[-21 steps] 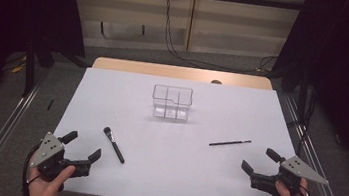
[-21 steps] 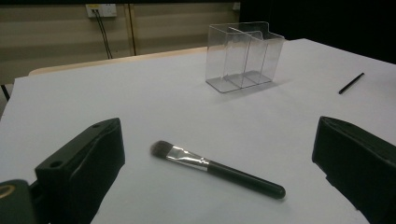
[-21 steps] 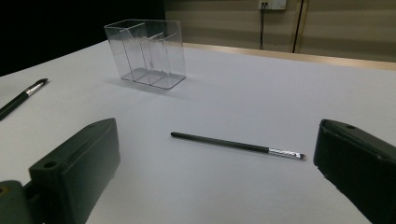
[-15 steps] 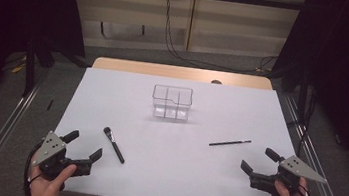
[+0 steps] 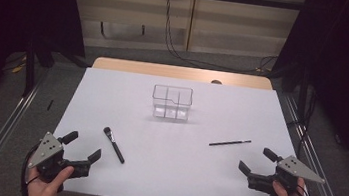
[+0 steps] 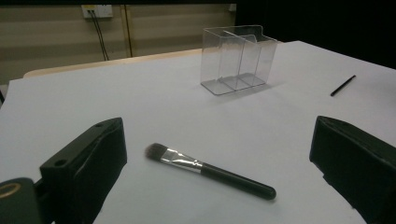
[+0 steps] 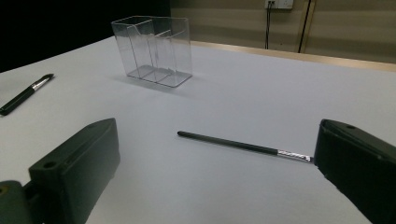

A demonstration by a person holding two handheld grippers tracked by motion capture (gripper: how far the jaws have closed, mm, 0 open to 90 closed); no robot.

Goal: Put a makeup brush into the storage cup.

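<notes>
Currently we hold both grippers low at the near edge of the white table (image 5: pixel 127 97). Left gripper (image 5: pixel 81 147): fingers spread wide, nothing between them; the flat makeup brush (image 5: pixel 114 144) lies just ahead on the table, bristles pointing away from us. Right gripper (image 5: pixel 258 161): fingers equally wide, gripping nothing; the thin black brush (image 5: pixel 230 143) lies just beyond them, flat on the table. A clear divided organizer (image 5: pixel 172 102) stands upright farther back, mid-table, well apart from both brushes.
</notes>
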